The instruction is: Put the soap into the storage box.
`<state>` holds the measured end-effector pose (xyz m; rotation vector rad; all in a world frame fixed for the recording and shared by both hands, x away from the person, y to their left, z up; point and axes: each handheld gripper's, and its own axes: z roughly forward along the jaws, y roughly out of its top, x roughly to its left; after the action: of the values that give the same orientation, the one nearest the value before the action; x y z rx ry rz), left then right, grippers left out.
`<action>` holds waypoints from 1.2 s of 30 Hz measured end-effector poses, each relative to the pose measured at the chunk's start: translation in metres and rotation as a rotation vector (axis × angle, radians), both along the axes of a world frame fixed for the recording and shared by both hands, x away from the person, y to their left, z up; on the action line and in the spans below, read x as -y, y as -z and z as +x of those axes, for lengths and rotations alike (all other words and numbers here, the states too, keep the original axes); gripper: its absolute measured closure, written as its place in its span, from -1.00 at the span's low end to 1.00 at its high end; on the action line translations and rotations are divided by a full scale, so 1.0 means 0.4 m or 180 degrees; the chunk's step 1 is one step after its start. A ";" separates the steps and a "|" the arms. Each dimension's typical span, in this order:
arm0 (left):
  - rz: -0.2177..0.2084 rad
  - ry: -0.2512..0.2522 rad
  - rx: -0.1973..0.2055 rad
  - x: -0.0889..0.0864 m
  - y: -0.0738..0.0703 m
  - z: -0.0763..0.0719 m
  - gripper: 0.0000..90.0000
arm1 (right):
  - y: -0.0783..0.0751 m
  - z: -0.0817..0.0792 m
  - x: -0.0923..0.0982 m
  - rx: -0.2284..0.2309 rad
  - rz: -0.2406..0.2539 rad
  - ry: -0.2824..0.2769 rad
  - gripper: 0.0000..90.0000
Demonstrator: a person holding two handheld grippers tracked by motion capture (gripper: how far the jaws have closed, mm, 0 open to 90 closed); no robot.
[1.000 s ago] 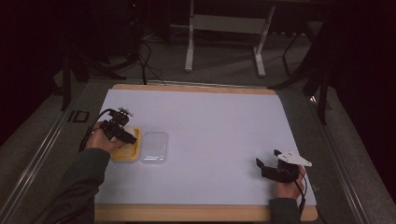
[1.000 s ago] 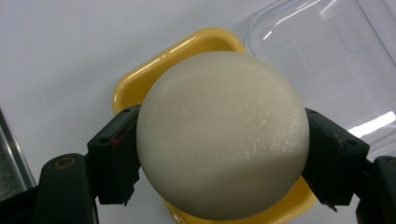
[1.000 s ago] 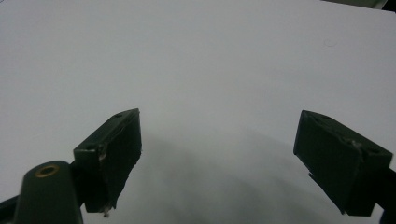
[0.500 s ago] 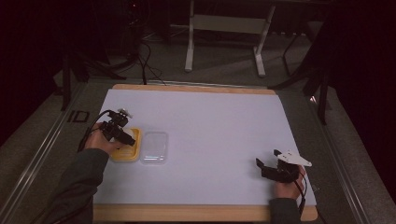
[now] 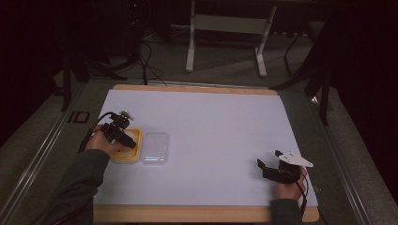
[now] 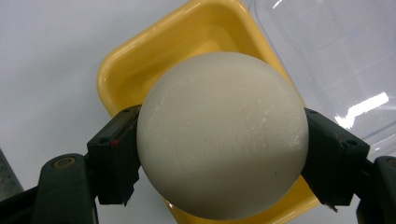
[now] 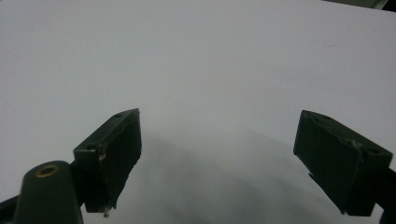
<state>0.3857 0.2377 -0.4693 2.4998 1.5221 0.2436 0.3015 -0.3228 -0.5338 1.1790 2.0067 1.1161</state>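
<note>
Holding: my left gripper (image 6: 219, 154) has its fingers clamped on both sides of the white ball (image 6: 222, 135).
Ball's place: right above the yellow tray (image 6: 140, 60).
Beside tray: clear lid (image 6: 336, 51), touching it.
Right gripper (image 7: 233, 158): fingers wide apart, nothing between, over bare tabletop (image 7: 196, 56).

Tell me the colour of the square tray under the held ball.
Yellow. The square plastic tray shows best in the left gripper view.
</note>
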 end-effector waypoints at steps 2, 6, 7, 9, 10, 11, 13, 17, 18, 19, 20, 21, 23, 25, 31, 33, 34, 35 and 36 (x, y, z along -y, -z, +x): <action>0.0016 0.0019 -0.0032 0.001 0.003 0.000 -0.48 | 0.000 0.000 0.000 -0.0002 -0.0004 0.0000 -0.67; 0.0034 0.0023 -0.0063 0.003 0.009 0.001 -0.48 | 0.000 0.000 0.000 -0.0002 -0.0006 -0.0001 -0.67; 0.0033 0.0026 -0.0068 0.003 0.011 0.002 -0.48 | 0.000 0.000 0.000 -0.0003 -0.0005 0.0000 -0.67; 0.0030 0.0023 -0.0082 0.004 0.015 0.002 -0.48 | 0.000 0.000 0.000 -0.0002 -0.0006 -0.0002 -0.67; 0.0031 0.0034 -0.0091 0.004 0.016 0.002 -0.49 | 0.000 0.000 0.000 -0.0001 -0.0003 0.0000 -0.67; 0.0022 0.0049 -0.0099 0.005 0.019 0.001 -0.49 | 0.000 0.000 0.000 -0.0002 -0.0002 0.0001 -0.67; 0.0010 0.0083 -0.0051 0.005 0.020 -0.001 -0.53 | 0.000 0.000 0.000 -0.0004 -0.0005 -0.0003 -0.67; -0.0129 0.0092 0.0003 0.002 -0.001 -0.002 -0.77 | 0.000 0.000 -0.001 -0.0007 -0.0021 -0.0012 -0.67; -0.0110 0.0110 0.0026 0.003 -0.007 -0.002 -0.76 | 0.000 0.000 -0.001 -0.0005 -0.0026 -0.0011 -0.67; -0.0110 0.0110 0.0026 0.003 -0.007 -0.002 -0.74 | 0.000 0.000 -0.001 -0.0005 -0.0024 -0.0012 -0.67; -0.0138 0.0163 0.0061 0.004 -0.017 -0.004 -0.70 | 0.000 0.000 -0.001 -0.0005 -0.0021 -0.0011 -0.67; -0.0138 0.0169 0.0081 0.006 -0.021 -0.005 -0.67 | 0.000 0.000 -0.001 -0.0005 -0.0016 -0.0009 -0.67; -0.0145 0.0194 0.0104 0.008 -0.028 -0.007 -0.67 | 0.000 0.000 -0.001 -0.0003 -0.0019 -0.0011 -0.67; -0.0141 0.0234 0.0127 0.012 -0.033 -0.009 -0.65 | 0.000 0.000 -0.001 -0.0004 -0.0017 -0.0009 -0.67; -0.0078 0.0295 0.0217 0.022 -0.049 -0.014 -0.61 | 0.000 0.000 0.000 -0.0005 -0.0013 -0.0003 -0.67; -0.0075 0.0330 0.0249 0.024 -0.056 -0.017 -0.60 | 0.000 0.000 -0.001 -0.0003 -0.0010 -0.0001 -0.67; -0.0075 0.0333 0.0271 0.025 -0.058 -0.018 -0.60 | 0.000 0.000 0.000 -0.0004 -0.0009 -0.0001 -0.67; -0.0083 0.0331 0.0291 0.027 -0.061 -0.020 -0.60 | 0.000 0.000 0.000 -0.0004 -0.0010 -0.0001 -0.67; -0.0085 0.0349 0.0325 0.027 -0.063 -0.022 -0.58 | 0.000 0.000 -0.001 -0.0003 -0.0009 0.0000 -0.67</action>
<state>0.3768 0.2268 -0.4440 2.4990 1.3366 0.3255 0.3014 -0.3226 -0.5338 1.1782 2.0084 1.1124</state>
